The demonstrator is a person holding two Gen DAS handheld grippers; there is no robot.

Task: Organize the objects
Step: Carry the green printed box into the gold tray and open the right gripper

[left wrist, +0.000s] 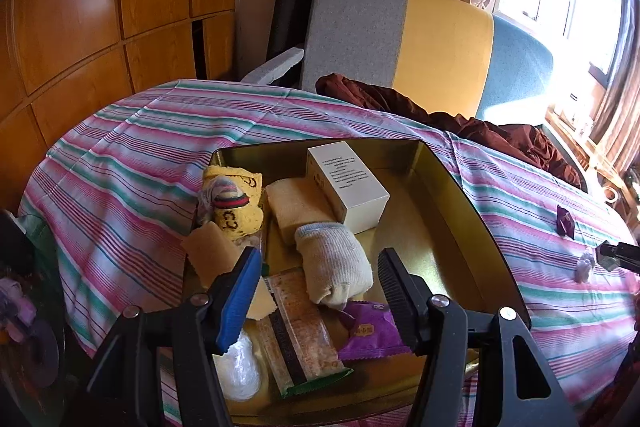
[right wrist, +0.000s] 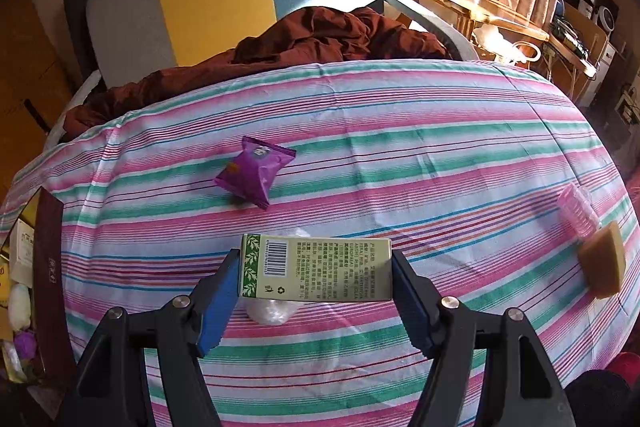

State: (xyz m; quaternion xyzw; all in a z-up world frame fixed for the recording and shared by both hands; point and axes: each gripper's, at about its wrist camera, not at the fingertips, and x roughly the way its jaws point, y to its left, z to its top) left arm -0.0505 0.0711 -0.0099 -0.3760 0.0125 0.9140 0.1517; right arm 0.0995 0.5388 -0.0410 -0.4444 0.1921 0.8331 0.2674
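My right hand-held gripper point(right wrist: 314, 269) clamps the green box point(right wrist: 316, 267) crosswise by its ends, the tin point(left wrist: 460, 187) lying off left, beneath my open, empty left hand-held gripper point(left wrist: 316, 287).

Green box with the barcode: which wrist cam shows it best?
Right wrist. The green box sits centred and close between the right gripper's fingers, which are closed on its ends, barcode and print facing the lens. The left wrist view shows only a small dark-gripped sliver of it at the far right edge, over the striped sheet.
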